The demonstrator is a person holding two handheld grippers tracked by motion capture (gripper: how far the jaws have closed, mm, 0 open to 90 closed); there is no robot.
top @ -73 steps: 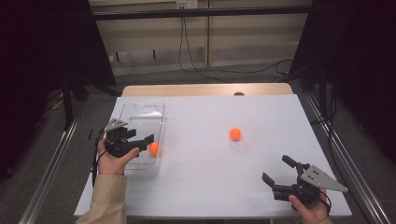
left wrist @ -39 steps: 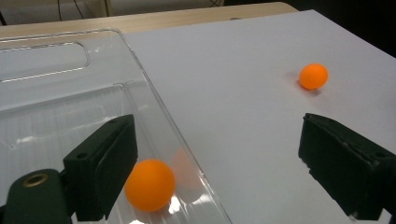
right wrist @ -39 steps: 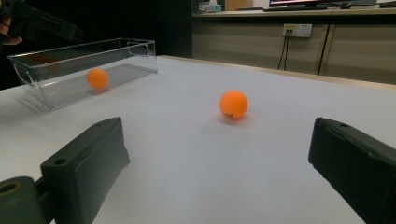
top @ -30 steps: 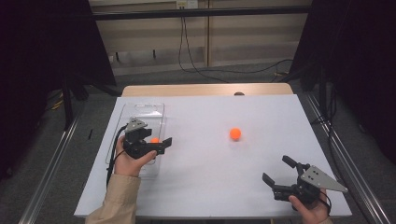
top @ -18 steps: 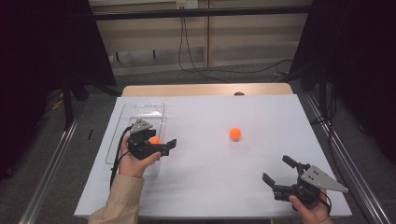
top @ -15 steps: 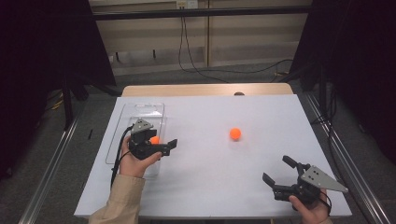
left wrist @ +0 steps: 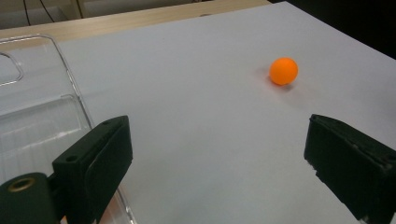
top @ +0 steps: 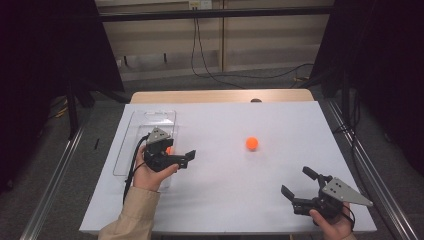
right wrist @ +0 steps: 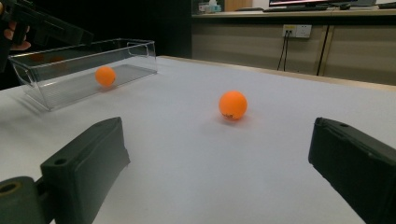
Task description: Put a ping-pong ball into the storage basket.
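Shifted since the earliest picture: left tongs [top: 176, 156], from the near end of the clear tray [top: 131, 145] up along its right edge, now pointing toward the open middle, jaws just opening further and standing wide with nothing between them; orange ball in the tray [right wrist: 105, 75] let go and lying on the tray floor, partly hidden behind the left tongs from above. Unmoved: right tongs [top: 299, 189] at the near right corner, jaws spread wide and empty, aimed across at the middle. White counter [top: 220, 200], flat and bare over most of its face, with a strip of pale wood [top: 220, 96] showing along its far edge. Beyond that, grey carpet, a light wall panel with a socket and dark cables hanging down, black curtains on both sides, metal rails running along the floor left and right. Second orange ball [top: 252, 143] loose on the counter right of centre, well apart from the tray and from both tongs, dead ahead in the left gripper view [left wrist: 283, 71] and the right gripper view [right wrist: 232, 105]. Tray tall-walled, lying lengthwise near the left edge, its right wall between the inner ball and the open surface. Nothing else between either tongs and the loose ball. Wide free room across the middle and far right; near edge close under both hands.
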